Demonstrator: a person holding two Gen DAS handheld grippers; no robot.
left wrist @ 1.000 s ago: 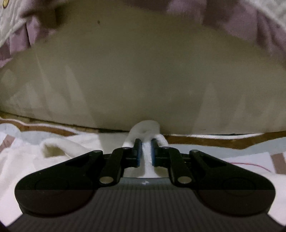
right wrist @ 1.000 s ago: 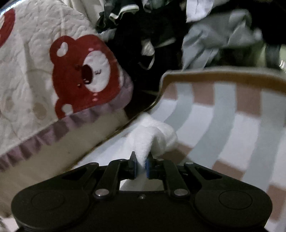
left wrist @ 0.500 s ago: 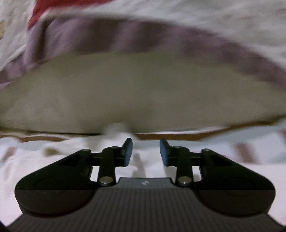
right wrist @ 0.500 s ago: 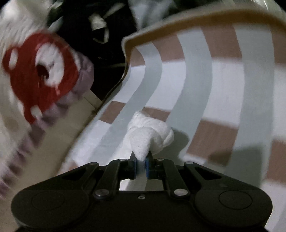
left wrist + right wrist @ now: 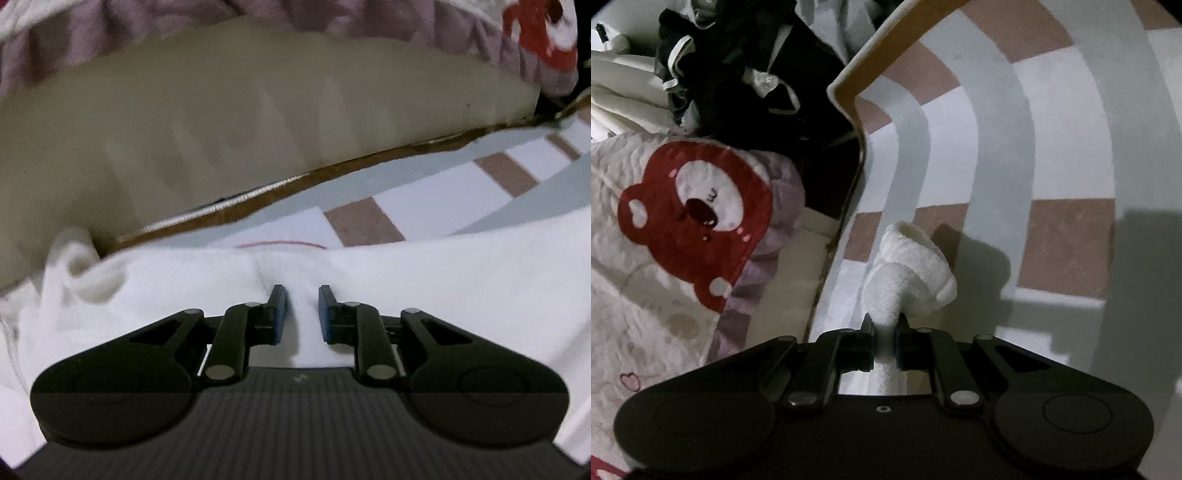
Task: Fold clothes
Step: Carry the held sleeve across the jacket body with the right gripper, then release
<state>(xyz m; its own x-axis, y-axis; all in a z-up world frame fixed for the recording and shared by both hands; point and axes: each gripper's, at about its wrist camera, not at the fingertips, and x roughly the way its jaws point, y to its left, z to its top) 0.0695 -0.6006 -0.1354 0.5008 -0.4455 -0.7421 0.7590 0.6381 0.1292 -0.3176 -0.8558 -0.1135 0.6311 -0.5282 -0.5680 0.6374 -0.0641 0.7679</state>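
Barely started: white garment (image 5: 406, 295) spread near striped mat's (image 5: 1052, 147) edge, unfolded. Right gripper (image 5: 884, 325) clamped on a bunched corner, left gripper (image 5: 302, 306) apart over cloth.

Left gripper (image 5: 302, 308): jaws parted, white garment (image 5: 443, 280) directly under and between them. Ahead, beige cushion side (image 5: 221, 122) rises as wall, blocks forward path; purple ruffle quilt (image 5: 461, 26) overhangs it. Checked mat (image 5: 498, 177) open to front-right.

Right gripper (image 5: 884, 334): bunched white cloth (image 5: 908, 269) at jaws. Bear quilt (image 5: 690, 210) and dark clothes pile (image 5: 750, 77) crowd left. Mat (image 5: 1052, 147) ahead and right free.
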